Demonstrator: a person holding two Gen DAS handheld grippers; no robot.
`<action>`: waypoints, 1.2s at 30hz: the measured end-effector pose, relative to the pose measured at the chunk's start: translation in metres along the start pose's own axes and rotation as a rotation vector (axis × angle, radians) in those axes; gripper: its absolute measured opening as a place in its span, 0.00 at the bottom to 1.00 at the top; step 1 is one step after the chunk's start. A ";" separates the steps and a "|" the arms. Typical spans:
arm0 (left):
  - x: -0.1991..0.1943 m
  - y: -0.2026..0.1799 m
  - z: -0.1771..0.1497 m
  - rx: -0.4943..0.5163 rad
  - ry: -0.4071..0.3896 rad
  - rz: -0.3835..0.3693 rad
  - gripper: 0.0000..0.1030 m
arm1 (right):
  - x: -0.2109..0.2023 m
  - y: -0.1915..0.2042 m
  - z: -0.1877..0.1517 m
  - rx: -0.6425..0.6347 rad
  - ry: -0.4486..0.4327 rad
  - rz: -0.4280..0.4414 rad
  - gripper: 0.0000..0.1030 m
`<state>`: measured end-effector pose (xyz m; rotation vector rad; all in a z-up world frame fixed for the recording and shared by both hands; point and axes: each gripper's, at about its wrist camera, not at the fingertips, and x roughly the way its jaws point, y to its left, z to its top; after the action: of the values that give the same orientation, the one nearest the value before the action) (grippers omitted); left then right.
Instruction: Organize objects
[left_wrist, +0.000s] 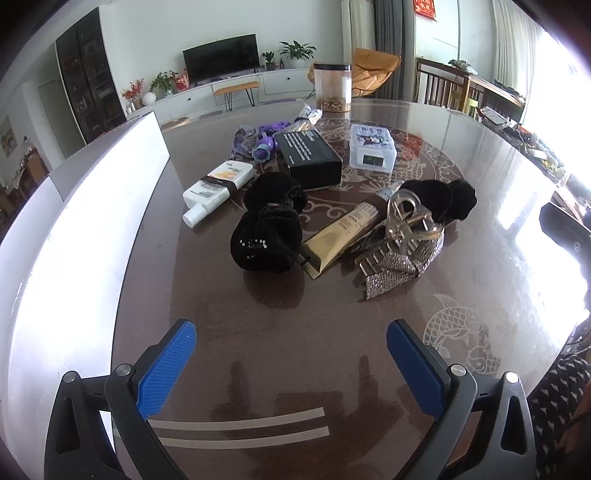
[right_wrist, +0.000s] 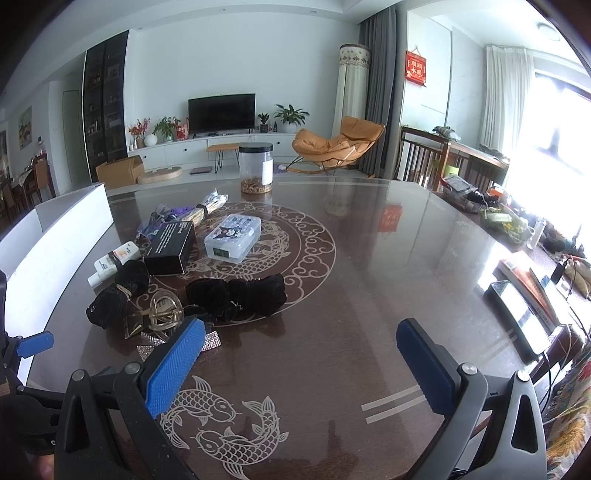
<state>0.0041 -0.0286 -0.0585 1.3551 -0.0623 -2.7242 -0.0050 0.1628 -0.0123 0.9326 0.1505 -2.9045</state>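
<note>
Lighting: daylight, strong, from the window (right_wrist: 554, 147) on my right; it blows out to pure white in both views.
Glare: broad white sheen across the right half of the table (right_wrist: 424, 258); the white box (left_wrist: 92, 229) at left is overexposed, no surface detail.
Reflections: the glossy top mirrors the jar (right_wrist: 256, 168) and red wall hanging (right_wrist: 416, 66).
Shadows: soft, short, falling toward me under the black pouch (left_wrist: 266, 229); my fingers' (left_wrist: 166, 369) reflections darken the near table.
Focus: sharp at centre, slightly soft far back.
Distortion: heavy fisheye; straight edges bow, 4 corners vignette black.
</note>
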 end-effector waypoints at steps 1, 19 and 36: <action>0.002 0.001 -0.001 0.002 0.008 0.001 1.00 | 0.003 0.001 0.000 -0.006 0.019 0.008 1.00; 0.029 0.007 -0.005 -0.011 0.082 0.015 1.00 | 0.051 0.031 -0.008 -0.161 0.272 0.116 1.00; 0.039 0.014 -0.002 -0.059 0.125 -0.027 1.00 | 0.073 0.040 -0.015 -0.188 0.401 0.170 1.00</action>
<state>-0.0168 -0.0464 -0.0891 1.5161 0.0454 -2.6335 -0.0513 0.1215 -0.0697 1.4013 0.3451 -2.4674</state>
